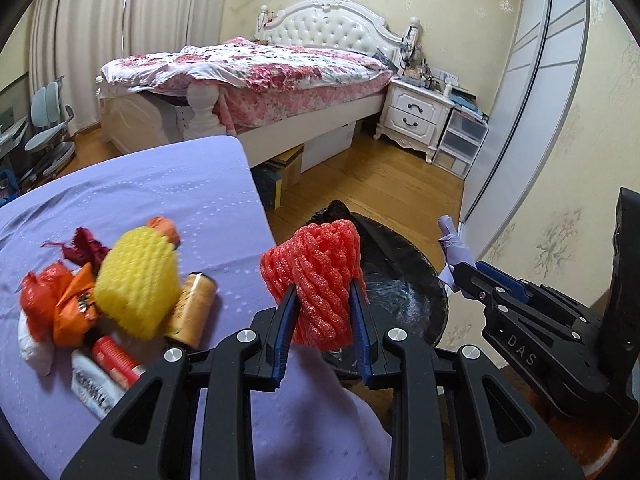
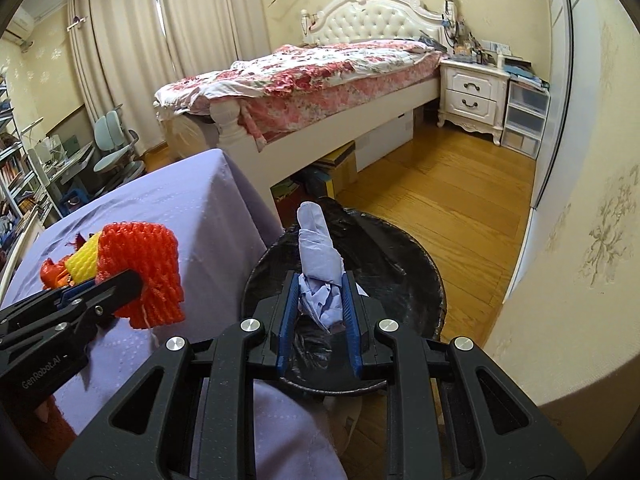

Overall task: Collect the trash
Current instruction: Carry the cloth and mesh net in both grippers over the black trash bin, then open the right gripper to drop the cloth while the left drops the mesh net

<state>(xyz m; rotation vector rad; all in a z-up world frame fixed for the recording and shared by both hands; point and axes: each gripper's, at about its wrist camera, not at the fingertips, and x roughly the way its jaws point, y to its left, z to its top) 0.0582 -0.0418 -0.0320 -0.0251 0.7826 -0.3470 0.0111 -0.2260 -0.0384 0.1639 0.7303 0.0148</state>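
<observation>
Left tongs (image 1: 323, 300) clenched on red foam net (image 1: 320, 276), held upright at counter edge, partly over black-lined trash bin (image 1: 404, 280). Right tongs (image 2: 320, 300) clenched on crumpled lilac paper (image 2: 320, 264), held above bin opening. Bin stands on wooden floor (image 2: 448, 200) just beside counter (image 1: 160, 192) draped in lilac cloth. Remaining pile on counter: yellow foam net (image 1: 136, 280), gold can (image 1: 192, 308), orange wrappers (image 1: 60, 304), dark red scrap (image 1: 86, 246), red-white packets (image 1: 104, 376). Bed (image 1: 256, 76) beyond.

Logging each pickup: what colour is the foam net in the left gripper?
Red-orange foam net, clamped in the left gripper; clearest in the left wrist view.
</observation>
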